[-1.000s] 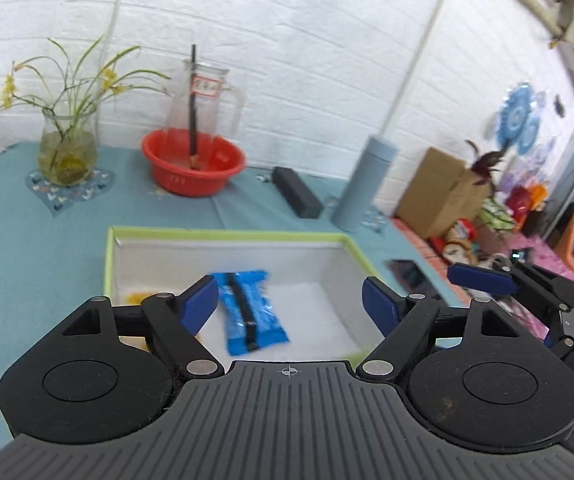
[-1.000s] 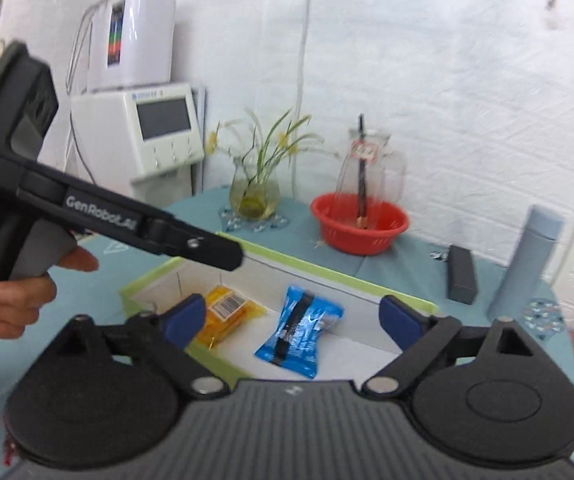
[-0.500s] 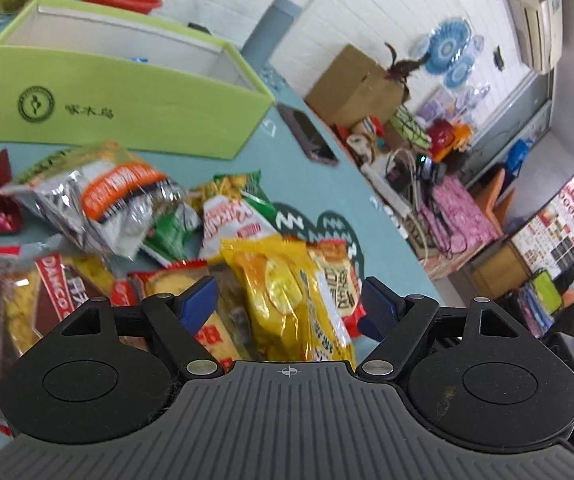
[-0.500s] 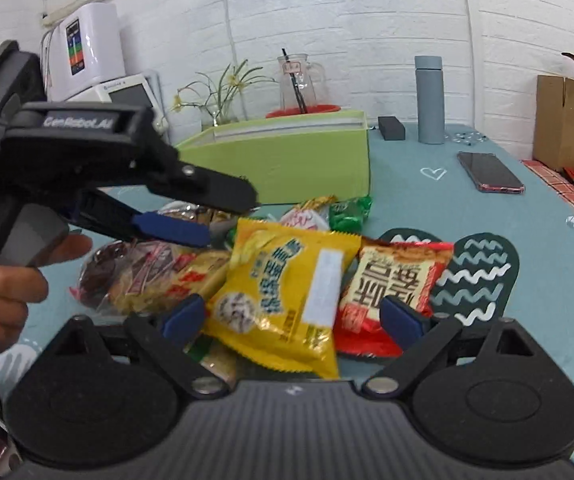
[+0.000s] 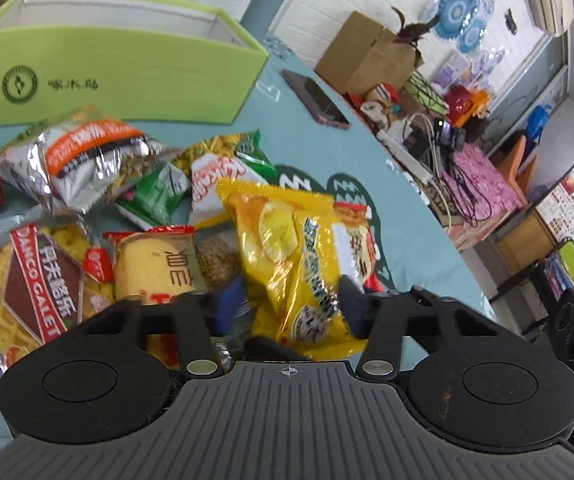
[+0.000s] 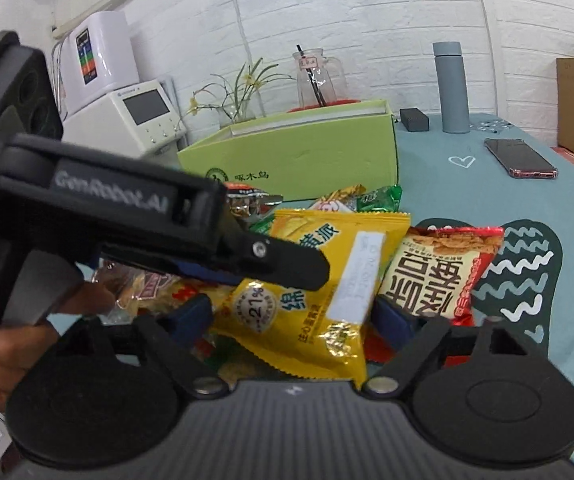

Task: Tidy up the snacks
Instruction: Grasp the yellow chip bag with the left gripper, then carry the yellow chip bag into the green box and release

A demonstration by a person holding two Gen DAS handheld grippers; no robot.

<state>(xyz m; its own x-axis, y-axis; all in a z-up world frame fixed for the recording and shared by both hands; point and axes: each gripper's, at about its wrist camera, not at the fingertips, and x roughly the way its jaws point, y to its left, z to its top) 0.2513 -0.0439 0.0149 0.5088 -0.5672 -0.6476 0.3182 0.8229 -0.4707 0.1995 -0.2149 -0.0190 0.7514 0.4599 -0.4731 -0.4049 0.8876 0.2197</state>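
Closest to you, your left gripper point(image 5: 291, 300) sits with its jaws narrowed around the yellow snack packet point(image 5: 295, 264), though whether they already pinch it you can't tell, while your right gripper point(image 6: 291, 312) flanks the same packet with its jaws wider and nothing gripped. Beyond it lie at least 6 more loose packets, among them the red biscuit packet point(image 6: 443, 272) and the silver-orange bag point(image 5: 83, 156). Farthest, the green box point(image 5: 119, 68) waits, its contents hidden, so most sorting looks undone.

Cluttered home room (brick-walled): tablecloth point(image 6: 527, 200), flower vase point(image 6: 243, 100), cardboard box point(image 5: 371, 56).
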